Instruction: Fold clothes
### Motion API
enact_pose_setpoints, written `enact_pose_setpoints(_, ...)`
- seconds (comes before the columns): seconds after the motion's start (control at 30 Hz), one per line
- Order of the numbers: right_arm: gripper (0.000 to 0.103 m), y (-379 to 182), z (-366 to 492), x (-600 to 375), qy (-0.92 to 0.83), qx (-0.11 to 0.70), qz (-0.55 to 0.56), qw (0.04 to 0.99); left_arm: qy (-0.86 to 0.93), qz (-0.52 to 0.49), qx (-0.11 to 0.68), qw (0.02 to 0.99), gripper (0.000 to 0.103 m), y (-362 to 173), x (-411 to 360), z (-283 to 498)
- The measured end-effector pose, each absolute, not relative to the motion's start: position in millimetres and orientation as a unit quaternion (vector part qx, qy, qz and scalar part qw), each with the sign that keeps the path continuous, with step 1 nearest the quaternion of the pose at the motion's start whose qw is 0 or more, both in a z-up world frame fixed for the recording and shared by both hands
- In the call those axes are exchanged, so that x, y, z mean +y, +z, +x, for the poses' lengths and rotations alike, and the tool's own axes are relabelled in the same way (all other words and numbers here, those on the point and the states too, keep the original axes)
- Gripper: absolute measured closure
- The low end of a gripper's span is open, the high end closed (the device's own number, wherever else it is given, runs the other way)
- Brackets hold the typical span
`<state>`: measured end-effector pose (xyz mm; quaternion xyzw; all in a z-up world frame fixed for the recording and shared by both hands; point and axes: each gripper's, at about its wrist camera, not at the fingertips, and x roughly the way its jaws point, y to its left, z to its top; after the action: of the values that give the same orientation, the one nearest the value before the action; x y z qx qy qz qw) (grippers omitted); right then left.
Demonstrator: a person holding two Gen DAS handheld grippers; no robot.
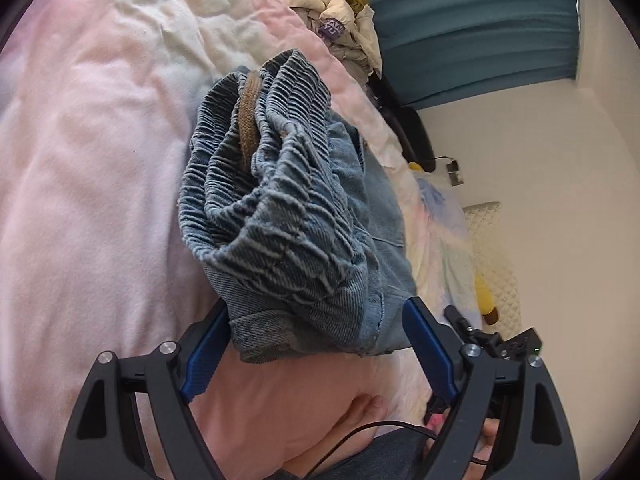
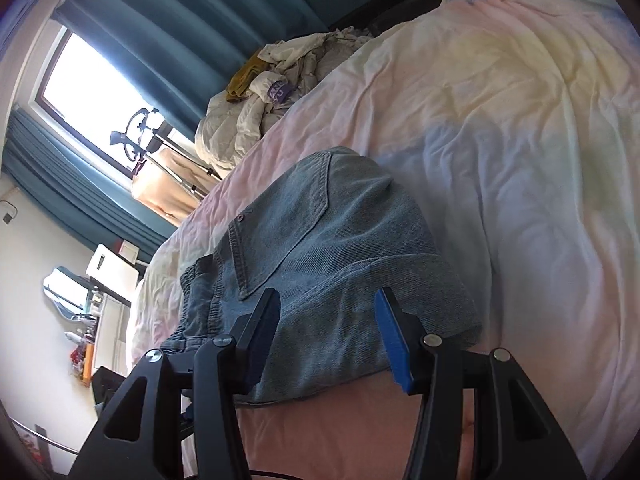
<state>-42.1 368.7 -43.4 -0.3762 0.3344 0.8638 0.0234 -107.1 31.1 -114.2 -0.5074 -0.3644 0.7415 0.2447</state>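
Blue denim shorts (image 1: pixel 296 208) with a ruched elastic waistband lie on the pink bedsheet (image 1: pixel 80 200). In the left wrist view their bunched near end fills the gap of my left gripper (image 1: pixel 318 308). The cloth covers the left fingertip and meets the right pad, so the jaws stand wide but are shut on the denim. In the right wrist view the shorts (image 2: pixel 320 220) lie folded, back pocket up. My right gripper (image 2: pixel 327 296) hovers over their near edge, open, with its blue pads apart and pressing on nothing.
A heap of pale clothes (image 2: pixel 260 100) lies at the far edge of the bed (image 2: pixel 520 160), before teal curtains (image 2: pixel 180 12) and a bright window (image 2: pixel 88 80). A person's hand (image 1: pixel 360 412) and a cable show below the left fingers. A yellow toy (image 1: pixel 486 292) lies by a quilted cushion.
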Motion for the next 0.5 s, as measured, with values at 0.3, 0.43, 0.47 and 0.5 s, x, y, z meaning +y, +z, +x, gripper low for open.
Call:
enact_pose_setpoints(0.3, 0.049, -38, -72, 395, 0.862, 0.323, -0.384, 0.069, 0.718, -0.505, -0.423, 0.222, 0.018, -134, 30, -127)
enact_pose_setpoints(0.43, 0.046, -42, -112, 401, 0.857, 0.304, -0.412, 0.056, 0.726, -0.494, -0.415, 0.238, 0.018, -131, 31, -124)
enact_pose_setpoints(0.47, 0.046, -45, -122, 400, 0.854, 0.298, -0.424, 0.049, 0.728, -0.495, -0.409, 0.239, 0.018, -132, 33, -124)
enact_pose_setpoints(0.5, 0.046, -48, -134, 398, 0.853, 0.284, -0.436, 0.040, 0.731, -0.498, -0.401, 0.239, 0.018, -133, 36, -125)
